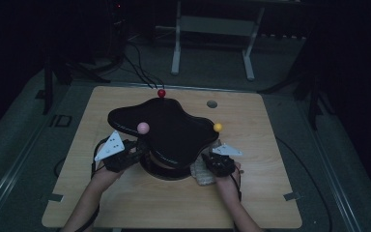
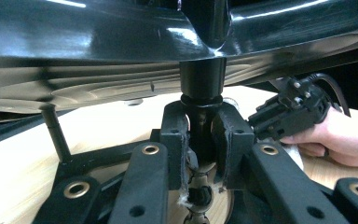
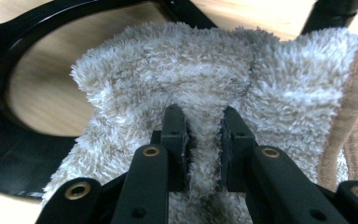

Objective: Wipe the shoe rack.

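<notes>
1. Here, in the high view, the glossy black wavy-topped stand [image 1: 166, 128] sits mid-table; the left gripper [image 1: 134, 153] reaches under its left edge, the right gripper [image 1: 211, 162] under its right.
2. In the left gripper view, the jaws clamp the stand's upright black centre post [image 2: 201, 116].
3. In the right gripper view, the jaws pinch a fold of the fluffy beige towel [image 3: 205, 88], lying just beside the stand's black ring base [image 3: 9, 46].

No readable writing in any view

No text, label, brand, number or sign can be read on the wooden table [image 1: 125, 203], on the glossy black stand [image 1: 174, 128], on the fluffy cloth [image 3: 205, 70] or on the black jaws; the dim light blurs all small surfaces.
</notes>
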The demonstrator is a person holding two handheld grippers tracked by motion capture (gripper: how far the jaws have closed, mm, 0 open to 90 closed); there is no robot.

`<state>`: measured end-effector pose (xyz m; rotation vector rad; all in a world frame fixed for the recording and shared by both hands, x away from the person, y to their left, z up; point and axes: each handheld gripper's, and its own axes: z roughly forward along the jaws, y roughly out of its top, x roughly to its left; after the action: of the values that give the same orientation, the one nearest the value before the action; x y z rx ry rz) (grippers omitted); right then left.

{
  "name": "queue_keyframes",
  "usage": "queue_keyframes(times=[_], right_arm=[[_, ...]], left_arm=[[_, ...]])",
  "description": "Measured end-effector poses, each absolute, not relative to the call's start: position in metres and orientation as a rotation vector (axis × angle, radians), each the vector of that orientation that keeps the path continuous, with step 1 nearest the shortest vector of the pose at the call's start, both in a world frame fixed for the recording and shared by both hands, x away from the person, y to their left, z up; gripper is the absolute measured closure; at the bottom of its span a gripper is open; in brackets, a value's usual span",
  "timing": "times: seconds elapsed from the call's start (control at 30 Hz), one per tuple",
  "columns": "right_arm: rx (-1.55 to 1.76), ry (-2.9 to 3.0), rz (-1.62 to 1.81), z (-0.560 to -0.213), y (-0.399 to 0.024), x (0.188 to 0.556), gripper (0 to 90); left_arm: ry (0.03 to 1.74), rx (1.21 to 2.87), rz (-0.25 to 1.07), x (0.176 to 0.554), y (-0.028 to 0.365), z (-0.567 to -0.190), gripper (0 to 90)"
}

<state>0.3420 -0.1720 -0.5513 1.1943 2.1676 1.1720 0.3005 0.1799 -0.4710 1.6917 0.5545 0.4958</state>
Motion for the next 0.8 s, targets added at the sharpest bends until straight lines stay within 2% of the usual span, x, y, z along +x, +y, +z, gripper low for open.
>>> queue_keyframes(times=[0.4,0.8], right_arm=[[1.018,2.301,1.207,-0.551,-0.14,0.304,74.7],[0.862,2.365,1.245,-0.553,-0.092,0.284,74.6]], left_arm=[[0.561,1.686,0.503,0.3,0.179,-0.471,75.0],[0.564,1.687,0.505,0.299,0.178,-0.471,75.0]])
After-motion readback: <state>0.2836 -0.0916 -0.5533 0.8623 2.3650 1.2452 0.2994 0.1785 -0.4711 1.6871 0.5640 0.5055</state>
